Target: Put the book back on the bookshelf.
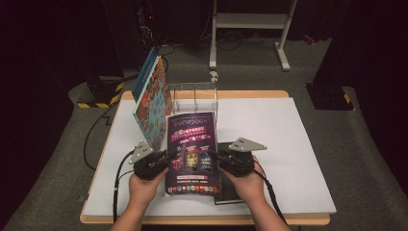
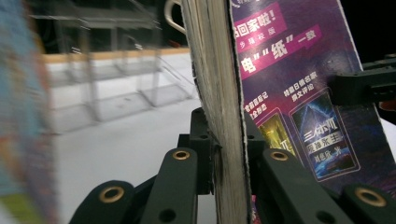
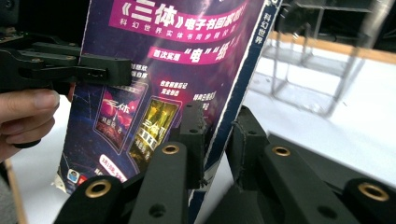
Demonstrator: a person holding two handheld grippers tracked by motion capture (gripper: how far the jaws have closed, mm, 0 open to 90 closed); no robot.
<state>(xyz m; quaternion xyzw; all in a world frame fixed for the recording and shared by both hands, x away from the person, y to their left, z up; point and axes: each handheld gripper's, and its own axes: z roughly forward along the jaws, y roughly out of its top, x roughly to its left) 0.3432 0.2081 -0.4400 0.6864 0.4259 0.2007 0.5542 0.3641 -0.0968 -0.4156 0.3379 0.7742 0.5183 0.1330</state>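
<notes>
— Magazine (image 1: 191, 149) status?
— Both grippers, left (image 1: 166, 158) and right (image 1: 217, 157), are clamped on its side edges, holding it upright just before the clear rack (image 1: 195, 98). Slotting it in remains.

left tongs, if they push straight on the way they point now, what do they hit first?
Judging by the high view, the left tongs point across at the right tongs, and both are shut on the purple magazine. Past its pages, the right tongs come first. In the left gripper view they show beyond the cover, though depth is unclear.
</notes>
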